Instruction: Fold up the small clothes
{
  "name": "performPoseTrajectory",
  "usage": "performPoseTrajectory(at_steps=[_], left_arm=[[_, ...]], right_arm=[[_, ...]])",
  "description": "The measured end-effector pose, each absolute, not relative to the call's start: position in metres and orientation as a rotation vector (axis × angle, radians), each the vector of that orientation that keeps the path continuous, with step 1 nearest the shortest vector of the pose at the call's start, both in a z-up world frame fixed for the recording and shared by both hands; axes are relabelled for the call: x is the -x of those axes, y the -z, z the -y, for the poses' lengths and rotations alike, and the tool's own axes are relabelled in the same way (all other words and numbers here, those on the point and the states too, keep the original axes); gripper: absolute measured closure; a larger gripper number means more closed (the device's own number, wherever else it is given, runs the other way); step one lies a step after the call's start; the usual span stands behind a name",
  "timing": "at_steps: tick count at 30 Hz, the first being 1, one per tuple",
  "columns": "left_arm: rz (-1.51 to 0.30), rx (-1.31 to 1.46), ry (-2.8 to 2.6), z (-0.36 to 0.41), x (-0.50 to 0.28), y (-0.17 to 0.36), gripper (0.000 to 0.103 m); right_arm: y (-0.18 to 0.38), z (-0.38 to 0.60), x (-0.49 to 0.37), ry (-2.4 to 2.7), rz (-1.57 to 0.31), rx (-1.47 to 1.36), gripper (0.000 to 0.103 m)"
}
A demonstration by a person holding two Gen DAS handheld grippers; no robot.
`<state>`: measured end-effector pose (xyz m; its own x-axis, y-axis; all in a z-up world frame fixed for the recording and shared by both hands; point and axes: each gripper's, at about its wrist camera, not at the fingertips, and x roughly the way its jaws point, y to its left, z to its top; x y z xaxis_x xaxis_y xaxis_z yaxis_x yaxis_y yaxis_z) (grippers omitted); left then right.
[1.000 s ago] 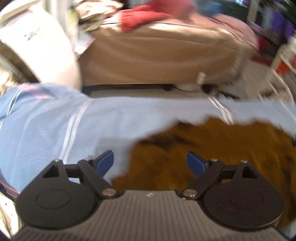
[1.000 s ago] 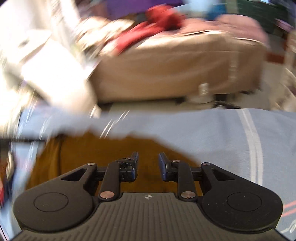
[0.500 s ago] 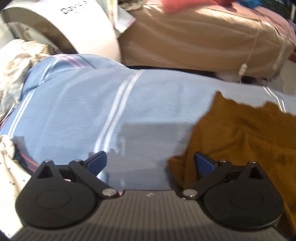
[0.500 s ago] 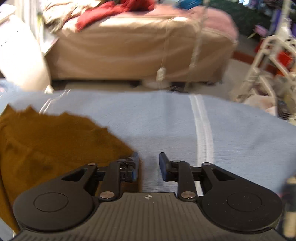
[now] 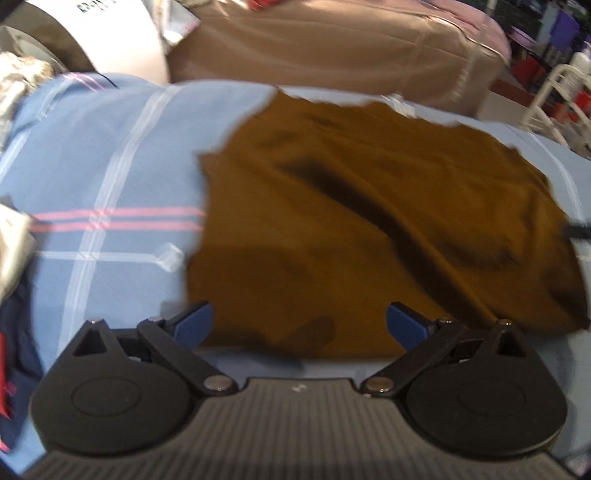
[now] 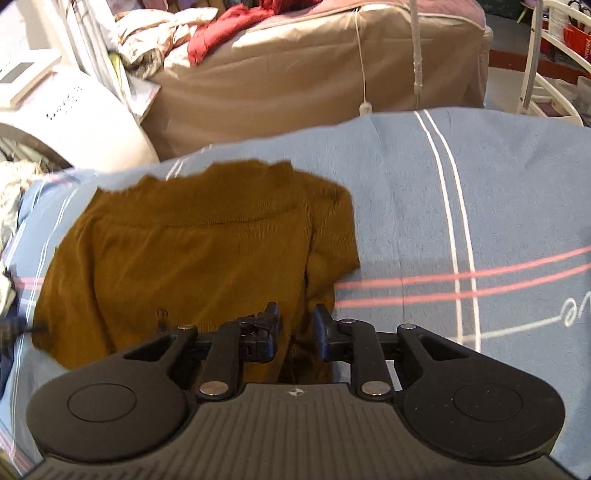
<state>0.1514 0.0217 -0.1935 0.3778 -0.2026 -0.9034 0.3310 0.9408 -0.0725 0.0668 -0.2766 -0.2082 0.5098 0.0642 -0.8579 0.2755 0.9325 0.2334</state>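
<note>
1. The brown garment (image 5: 369,229) is lying mostly flat on a light blue blanket (image 5: 110,155) with white and pink stripes, pretty much in the middle of the blanket. It's a ribbed knit thing, and in the right wrist view you can see a seam curving across its far part.
2. The left gripper (image 5: 299,325) is hanging over the near edge of the garment, with its blue fingers (image 5: 194,325) spread about as wide as they go. Nothing is being pinched there; the near hem is just lying below and between them.
3. The right gripper (image 6: 297,330) is sitting over the garment's near right corner, where the fabric is bunching up a bit. Its fingers (image 6: 271,328) are closing in, with a narrow gap left, and brown fabric is showing in that gap. Can't tell whether the pads are actually pressing on the cloth.
4. The left wrist view is a bit blurry, so the folds are reading as dark diagonal streaks running across the garment from the far left to the near right.
5. Background stuff: a big tan covered piece of furniture (image 6: 314,74) is standing beyond the far edge of the blanket, with red cloth (image 6: 229,26) piled on top. A white rounded appliance (image 6: 85,125) is off to the far left, and a white metal frame (image 6: 546,74) is at the far right.
</note>
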Motion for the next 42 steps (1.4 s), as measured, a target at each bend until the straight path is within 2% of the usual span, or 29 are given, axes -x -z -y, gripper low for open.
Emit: performPoseTrajectory(at_steps=[7, 10, 11, 12, 19, 22, 23, 24, 25, 26, 27, 33, 38, 41, 42], left_arm=[[-1.195, -0.157, 0.542, 0.053, -0.081, 0.197, 0.001], [-1.19, -0.182, 0.577, 0.064, -0.06, 0.194, 0.001], [-1.192, -0.187, 0.578, 0.066, -0.055, 0.194, 0.001], [-1.201, -0.185, 0.578, 0.066, -0.054, 0.195, 0.001], [-1.204, -0.085, 0.509, 0.085, -0.062, 0.198, 0.002], [-1.178, -0.083, 0.534, 0.105, -0.06, 0.198, 0.002], [-1.182, -0.076, 0.528, 0.11, -0.059, 0.199, 0.002], [-1.191, -0.053, 0.523, 0.113, -0.06, 0.201, 0.002], [-1.202, -0.02, 0.516, 0.115, -0.06, 0.201, 0.002], [-1.215, 0.022, 0.508, 0.117, -0.06, 0.202, 0.002], [-1.226, 0.069, 0.497, 0.118, -0.061, 0.204, 0.002], [-1.266, 0.313, 0.47, 0.129, -0.066, 0.221, 0.002], [-1.321, 0.581, 0.412, 0.143, -0.073, 0.249, 0.003], [-1.297, 0.634, 0.385, 0.155, -0.073, 0.252, 0.003], [-1.293, 0.655, 0.398, 0.161, -0.073, 0.252, 0.01]], right_arm=[[0.218, 0.289, -0.126, 0.147, -1.04, -0.289, 0.066], [0.229, 0.298, -0.14, 0.156, -1.067, -0.33, 0.071], [0.229, 0.299, -0.141, 0.148, -1.076, -0.332, 0.093], [0.228, 0.3, -0.141, 0.133, -1.076, -0.328, 0.101], [0.204, 0.331, -0.141, 0.171, -1.018, -0.292, 0.102], [0.213, 0.342, -0.15, 0.148, -1.064, -0.286, 0.1], [0.214, 0.341, -0.151, 0.101, -1.073, -0.304, 0.092], [0.213, 0.338, -0.151, 0.071, -1.065, -0.303, 0.07], [0.21, 0.336, -0.149, 0.063, -1.053, -0.3, 0.053], [0.207, 0.335, -0.146, 0.069, -1.04, -0.305, 0.021], [0.204, 0.337, -0.143, 0.082, -1.024, -0.313, 0.009], [0.205, 0.358, -0.135, 0.044, -1.051, -0.355, 0.01], [0.228, 0.368, -0.131, -0.023, -1.099, -0.537, 0.01], [0.237, 0.368, -0.131, -0.04, -1.087, -0.585, 0.009], [0.237, 0.37, -0.13, -0.052, -1.073, -0.62, 0.009]])
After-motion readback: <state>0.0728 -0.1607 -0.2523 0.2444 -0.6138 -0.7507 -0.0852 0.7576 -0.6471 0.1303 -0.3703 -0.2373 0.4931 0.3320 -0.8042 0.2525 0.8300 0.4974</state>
